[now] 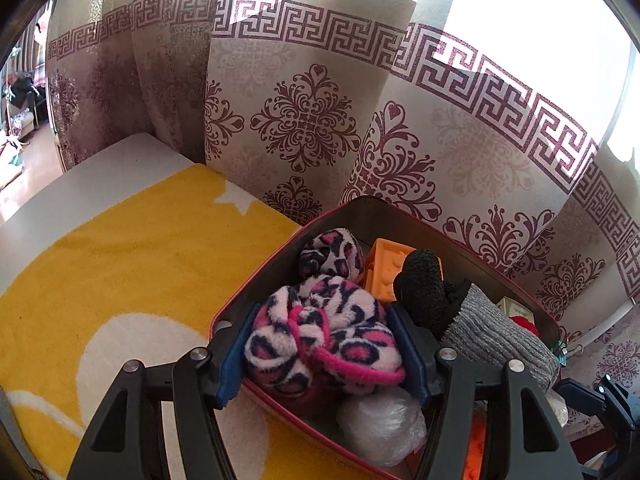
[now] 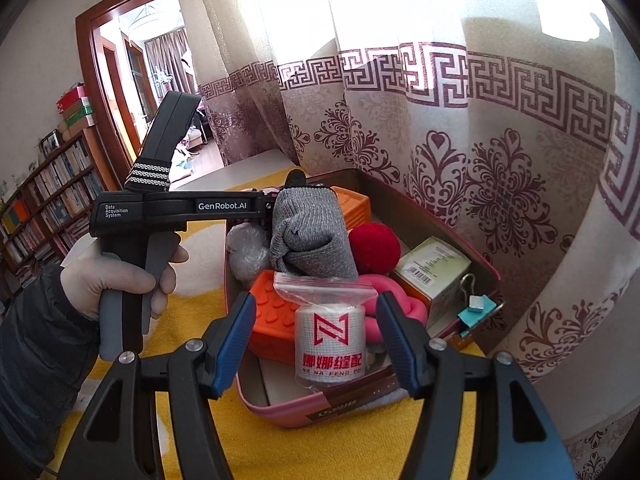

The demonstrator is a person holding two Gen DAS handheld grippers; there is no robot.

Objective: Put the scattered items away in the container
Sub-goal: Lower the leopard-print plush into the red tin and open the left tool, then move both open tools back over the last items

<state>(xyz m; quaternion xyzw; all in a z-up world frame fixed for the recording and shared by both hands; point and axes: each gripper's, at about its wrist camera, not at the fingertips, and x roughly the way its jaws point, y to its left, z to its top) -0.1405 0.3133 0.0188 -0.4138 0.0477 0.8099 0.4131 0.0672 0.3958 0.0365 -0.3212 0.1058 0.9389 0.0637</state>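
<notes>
A pink-rimmed metal tin [image 1: 256,276] stands on a yellow towel and holds several items. My left gripper [image 1: 324,346] is shut on a pink leopard-print fuzzy sock [image 1: 320,340], held over the tin's near corner. A second leopard sock [image 1: 332,254], an orange block [image 1: 386,276], a black sock [image 1: 424,288] and a grey sock [image 1: 492,332] lie inside. In the right wrist view my right gripper [image 2: 316,344] is open around a bagged white roll [image 2: 330,344] that rests in the tin [image 2: 288,410]. The grey sock [image 2: 308,236], a red ball [image 2: 374,248] and an orange block [image 2: 272,316] show there.
A patterned curtain [image 1: 304,120] hangs close behind the tin. The yellow towel [image 1: 120,264] covers a white table [image 1: 120,160]. The left handheld gripper body and gloved hand [image 2: 120,280] are at the left of the right wrist view. A green-white box [image 2: 432,272] and binder clip [image 2: 476,304] sit in the tin.
</notes>
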